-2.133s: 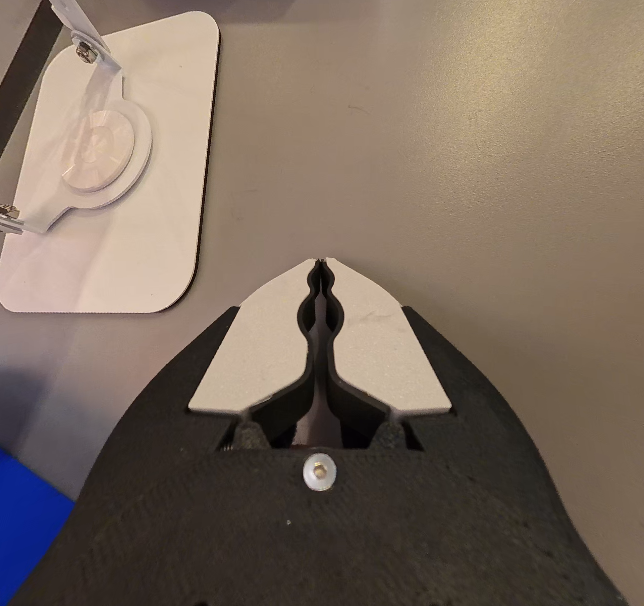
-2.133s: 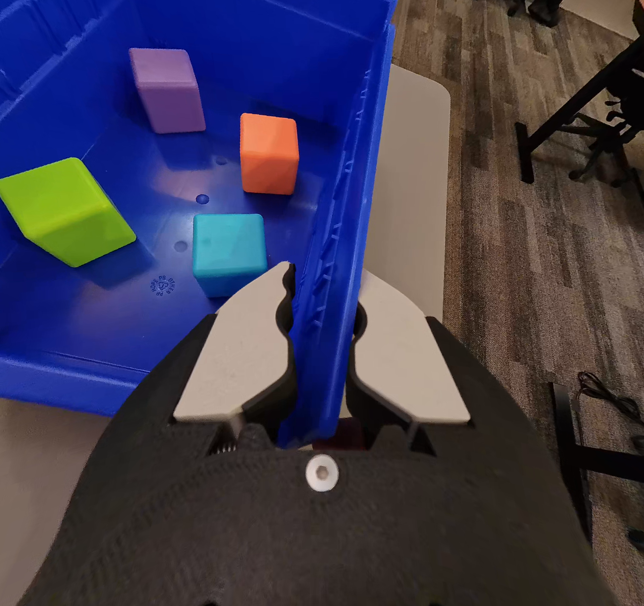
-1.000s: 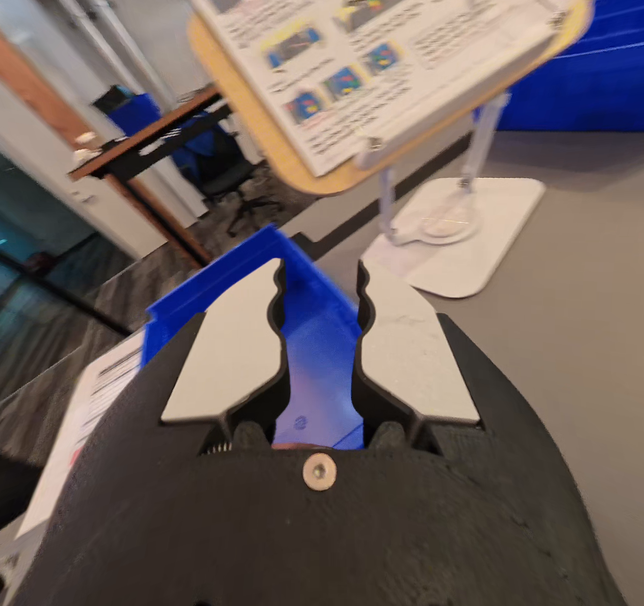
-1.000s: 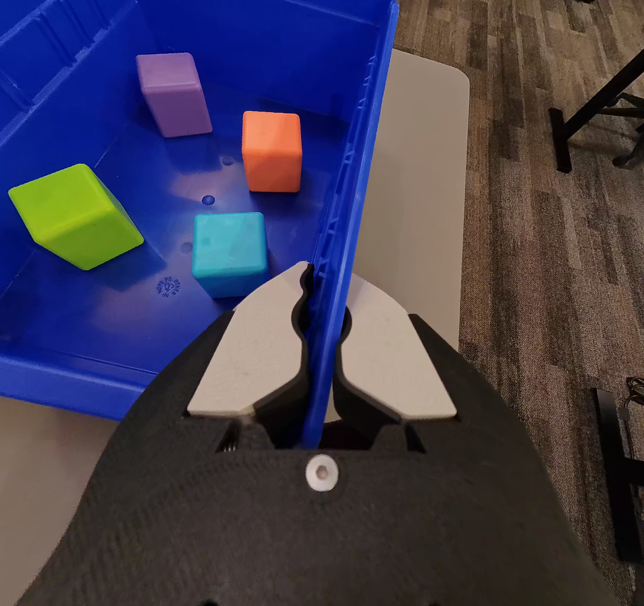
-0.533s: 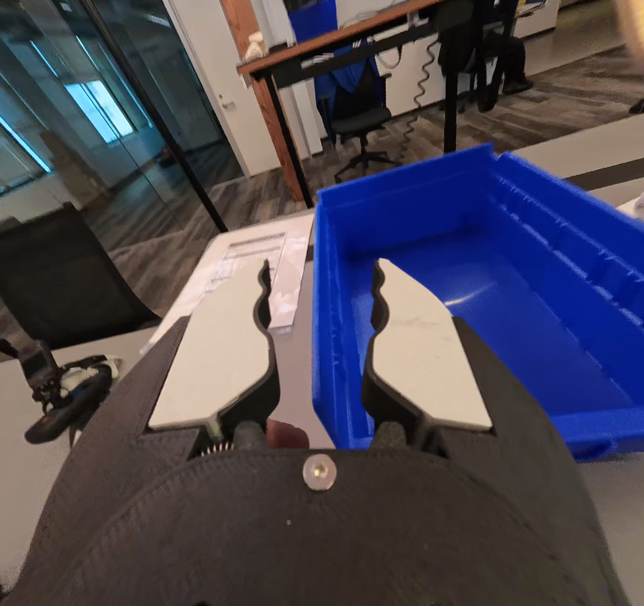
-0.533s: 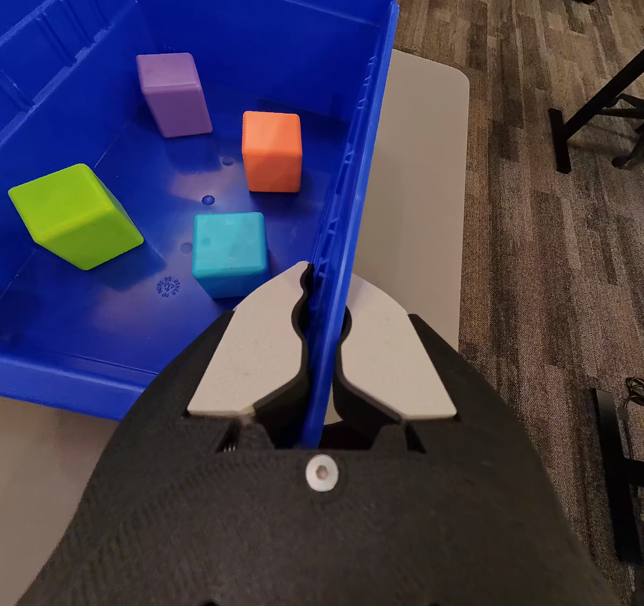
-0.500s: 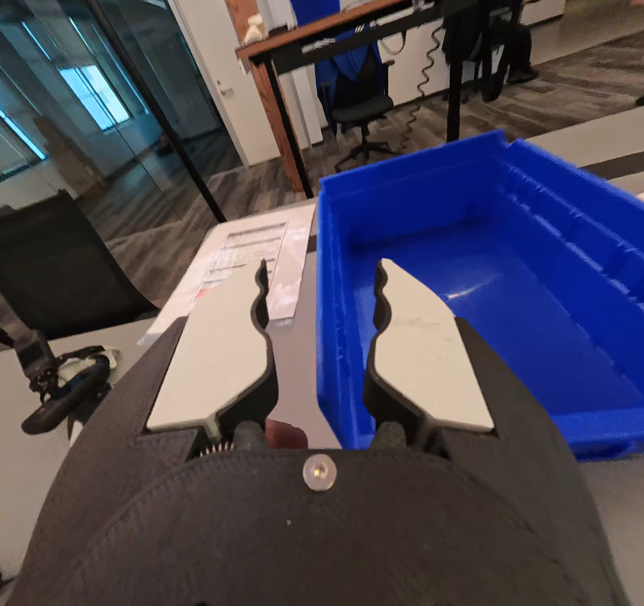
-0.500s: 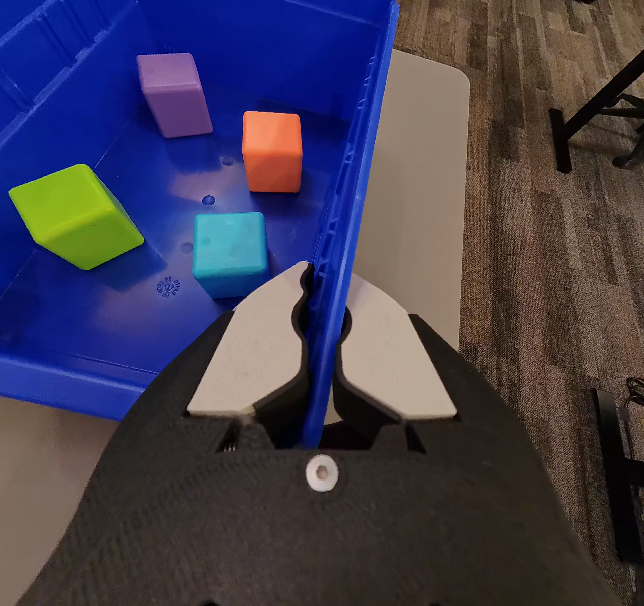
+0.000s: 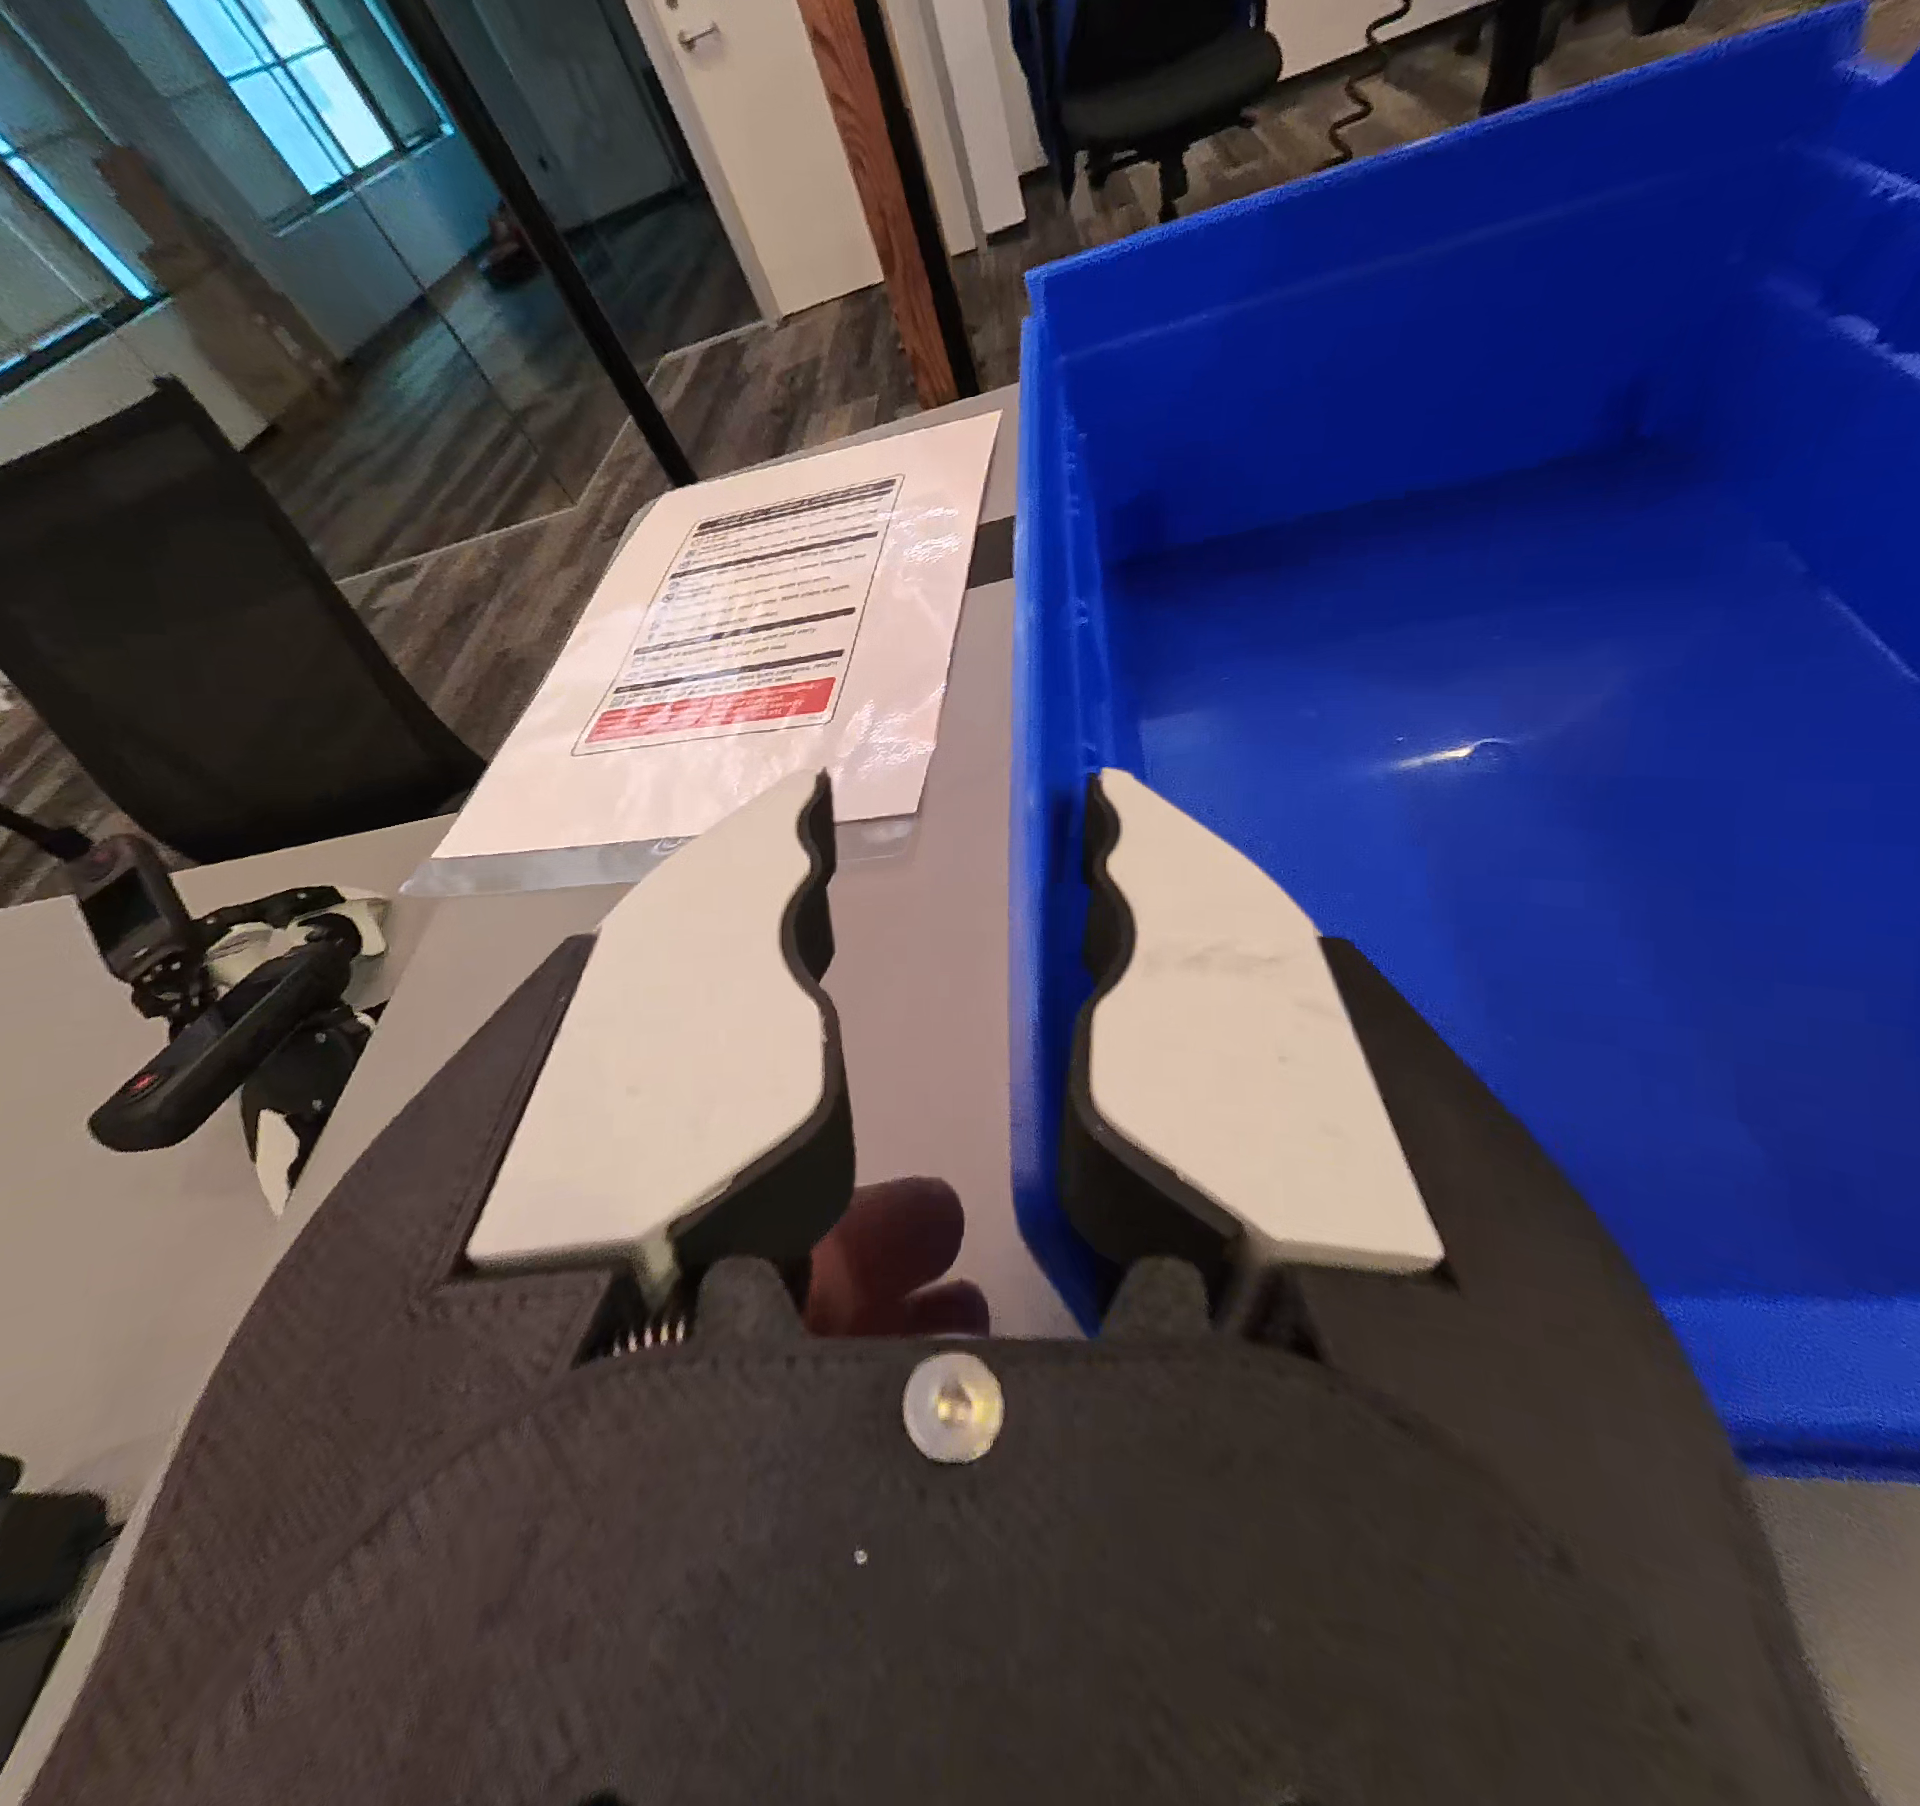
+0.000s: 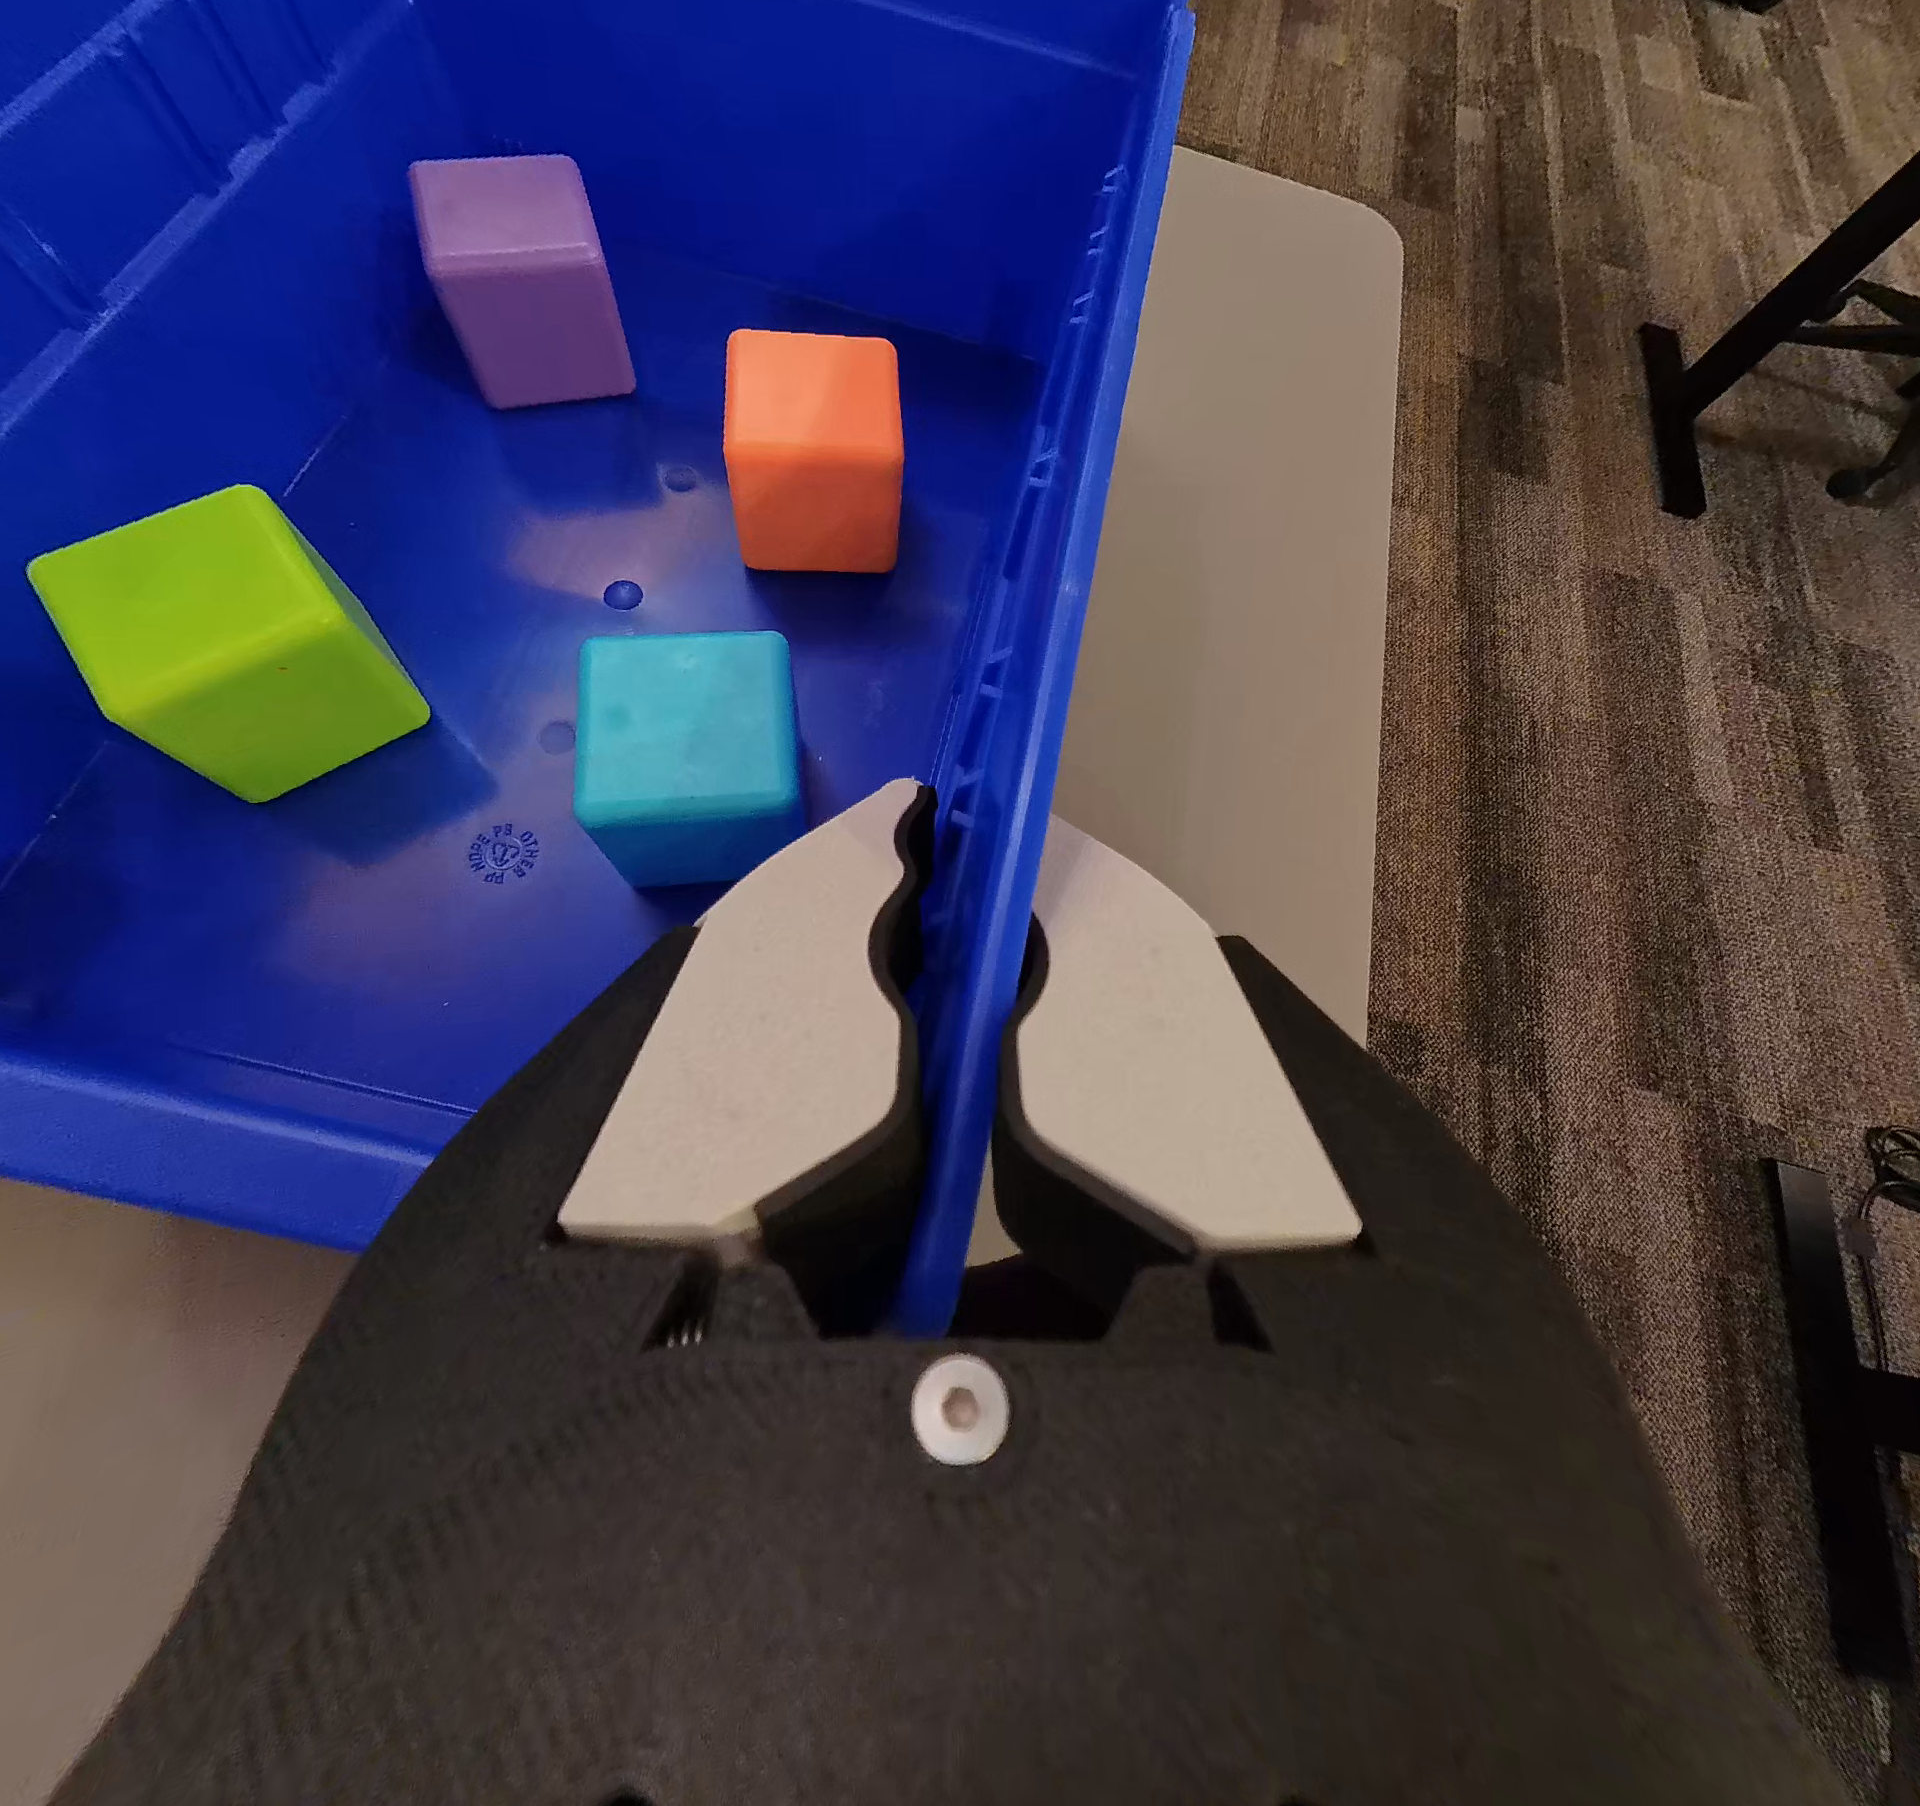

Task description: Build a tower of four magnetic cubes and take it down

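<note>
Four cubes lie apart on the floor of a blue bin point(image 10: 779, 94) in the right wrist view: purple point(image 10: 520, 281), orange point(image 10: 812, 452), green point(image 10: 223, 639), tilted, and cyan point(image 10: 686, 754). My right gripper point(image 10: 982, 811) is shut on that bin's right wall, one finger inside next to the cyan cube and one outside. In the left wrist view my left gripper point(image 9: 956, 800) is open and straddles the left wall of a blue bin point(image 9: 1351, 322), with the right finger inside. No cubes show in that view.
A laminated sheet point(image 9: 748, 655) lies on the grey table left of the bin. A black hand-held device point(image 9: 208, 1008) lies further left, with a black chair point(image 9: 187, 634) behind. In the right wrist view the table's rounded corner point(image 10: 1278, 406) ends just beyond the bin, above carpet. The gap from one gripper's tips to the other's is roughly 85 cm.
My left gripper swung away from a document stand to the blue bin's left wall and opened wider, now straddling that wall. My right gripper and the cubes have not moved.
</note>
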A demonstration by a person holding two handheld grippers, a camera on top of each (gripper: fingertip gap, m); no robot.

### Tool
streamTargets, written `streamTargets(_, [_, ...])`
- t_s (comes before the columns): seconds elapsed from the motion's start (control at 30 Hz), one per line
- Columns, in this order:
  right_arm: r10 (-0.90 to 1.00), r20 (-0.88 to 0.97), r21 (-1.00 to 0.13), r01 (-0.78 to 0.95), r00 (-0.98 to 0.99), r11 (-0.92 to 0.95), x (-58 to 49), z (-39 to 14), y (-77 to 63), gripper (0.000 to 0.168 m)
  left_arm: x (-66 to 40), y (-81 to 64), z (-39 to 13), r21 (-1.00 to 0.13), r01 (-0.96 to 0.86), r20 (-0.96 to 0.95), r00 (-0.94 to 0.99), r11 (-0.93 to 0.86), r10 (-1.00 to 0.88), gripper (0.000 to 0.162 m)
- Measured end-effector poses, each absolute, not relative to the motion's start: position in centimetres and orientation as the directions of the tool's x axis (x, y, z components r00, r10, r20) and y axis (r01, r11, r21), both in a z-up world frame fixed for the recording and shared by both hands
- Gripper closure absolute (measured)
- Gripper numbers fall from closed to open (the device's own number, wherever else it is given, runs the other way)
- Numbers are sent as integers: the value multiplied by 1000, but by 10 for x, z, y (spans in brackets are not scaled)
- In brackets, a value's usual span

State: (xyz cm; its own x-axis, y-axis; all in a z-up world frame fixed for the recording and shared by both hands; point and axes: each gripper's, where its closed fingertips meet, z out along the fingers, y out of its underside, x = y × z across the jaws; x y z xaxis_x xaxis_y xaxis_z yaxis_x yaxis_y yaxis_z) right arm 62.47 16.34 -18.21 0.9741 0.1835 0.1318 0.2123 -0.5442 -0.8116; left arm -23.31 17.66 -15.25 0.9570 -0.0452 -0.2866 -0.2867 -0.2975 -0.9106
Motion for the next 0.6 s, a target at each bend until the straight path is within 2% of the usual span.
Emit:
streamTargets(0.2, [181,131,-812,210,975,-544,625,-182,164,159,-222,184,-163,-901,-303,-288,953,-311,-94,141])
streamTargets(0.27, [179,130,-812,209,975,-545,625,-182,164,159,-222,185,-163,-900,-307,-293,952,-308,-93,142])
streamTargets(0.43, [176,129,-813,206,976,-544,625,-182,164,160,-215,185,-161,-936,-191,-154,977,-295,-145,155])
streamTargets(0.6, [176,124,-812,202,976,-547,624,-182,162,160,-214,184,-161,-947,-140,-96,982,-288,-162,157])
